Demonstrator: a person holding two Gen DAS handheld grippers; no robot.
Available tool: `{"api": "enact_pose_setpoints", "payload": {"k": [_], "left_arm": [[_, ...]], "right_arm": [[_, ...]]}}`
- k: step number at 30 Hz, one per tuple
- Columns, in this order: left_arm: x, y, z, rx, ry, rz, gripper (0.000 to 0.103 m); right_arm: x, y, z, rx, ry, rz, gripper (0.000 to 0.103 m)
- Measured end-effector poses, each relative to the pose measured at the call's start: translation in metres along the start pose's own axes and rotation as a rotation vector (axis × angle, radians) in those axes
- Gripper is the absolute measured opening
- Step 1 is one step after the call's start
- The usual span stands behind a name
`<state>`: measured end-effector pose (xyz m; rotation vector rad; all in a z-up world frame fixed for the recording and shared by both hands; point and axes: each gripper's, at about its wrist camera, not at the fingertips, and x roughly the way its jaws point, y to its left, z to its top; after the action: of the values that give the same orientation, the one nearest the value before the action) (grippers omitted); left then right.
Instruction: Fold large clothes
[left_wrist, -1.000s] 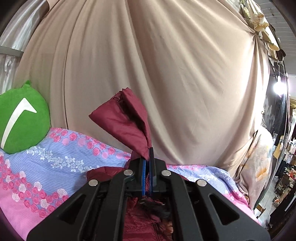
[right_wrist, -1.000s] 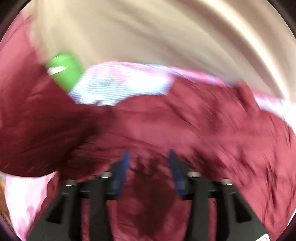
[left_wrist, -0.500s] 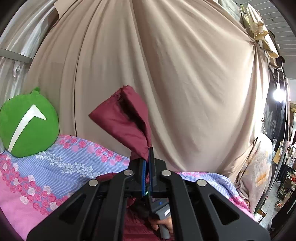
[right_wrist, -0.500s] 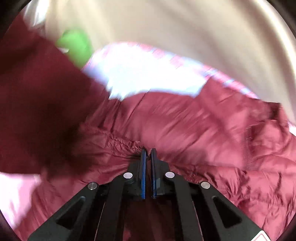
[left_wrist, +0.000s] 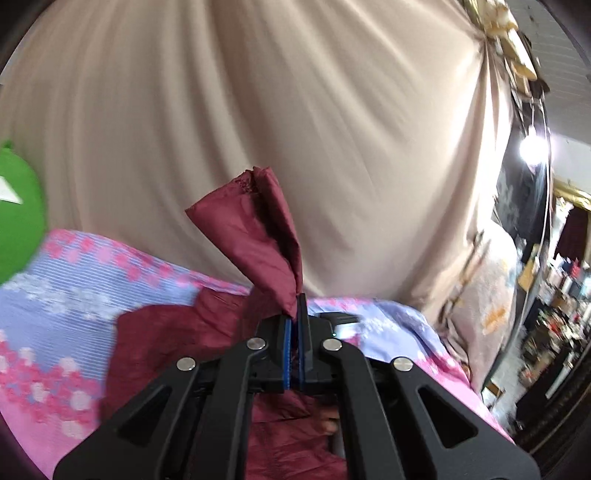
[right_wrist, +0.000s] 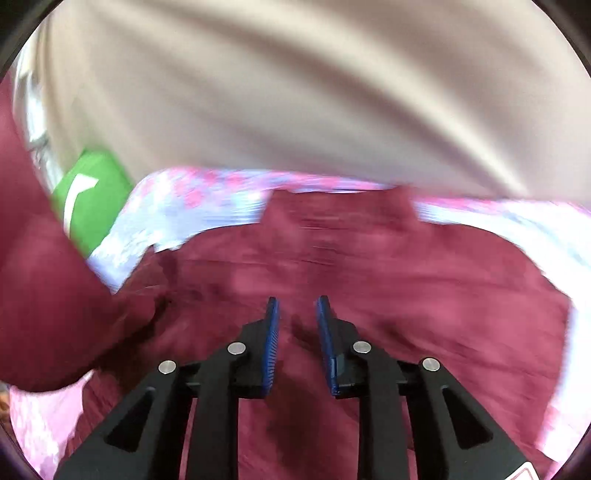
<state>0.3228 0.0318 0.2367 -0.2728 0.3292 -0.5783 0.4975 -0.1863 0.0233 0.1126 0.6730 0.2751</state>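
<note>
A large maroon padded jacket (right_wrist: 369, 266) lies spread on the bed. My left gripper (left_wrist: 294, 306) is shut on a fold of the jacket (left_wrist: 258, 236), and the pinched cloth stands up above the fingertips. The rest of the jacket (left_wrist: 177, 332) lies below it on the bedsheet. My right gripper (right_wrist: 297, 306) is open and empty, just above the jacket's middle. A lifted part of the jacket (right_wrist: 40, 295) hangs at the left of the right wrist view. That view is blurred by motion.
The bed has a pink and lilac floral sheet (left_wrist: 55, 314). A green cushion (right_wrist: 88, 199) sits at the head of the bed, also in the left wrist view (left_wrist: 18, 221). A beige curtain (left_wrist: 258, 110) hangs behind the bed. Cluttered shelves (left_wrist: 554, 295) stand to the right.
My right gripper was shut on the jacket half a second ago and has now opened and let go. My left gripper has swung right, still holding its fold.
</note>
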Motion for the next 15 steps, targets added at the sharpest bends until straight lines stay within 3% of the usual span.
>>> {"api": "enact_pose_setpoints", "payload": {"k": [3, 4, 5, 6, 7, 8, 11, 15], "left_arm": [[0.075, -0.018, -0.025, 0.022, 0.11, -0.002, 0.003], [0.099, -0.021, -0.037, 0.023, 0.162, -0.011, 0.008], [0.12, -0.021, -0.05, 0.012, 0.21, -0.011, 0.027], [0.135, -0.02, -0.061, -0.002, 0.239, 0.0, 0.039], [0.152, -0.018, -0.078, -0.011, 0.266, 0.025, 0.06], [0.164, -0.015, -0.094, -0.005, 0.286, 0.063, 0.064], [0.171, 0.009, -0.127, -0.013, 0.365, 0.161, 0.064], [0.132, 0.063, -0.142, -0.153, 0.389, 0.223, 0.072]], "right_arm": [[-0.051, -0.055, -0.024, 0.082, -0.009, -0.062, 0.029], [-0.065, -0.071, -0.036, 0.11, -0.007, -0.076, 0.031], [-0.074, -0.083, -0.044, 0.137, -0.001, -0.08, 0.032], [-0.082, -0.093, -0.053, 0.166, 0.01, -0.086, 0.033], [-0.089, -0.105, -0.061, 0.204, 0.024, -0.089, 0.033], [-0.094, -0.117, -0.068, 0.24, 0.033, -0.081, 0.033], [-0.112, -0.134, -0.092, 0.328, 0.035, -0.051, 0.038], [-0.121, -0.135, -0.105, 0.362, 0.023, -0.006, 0.05]]}}
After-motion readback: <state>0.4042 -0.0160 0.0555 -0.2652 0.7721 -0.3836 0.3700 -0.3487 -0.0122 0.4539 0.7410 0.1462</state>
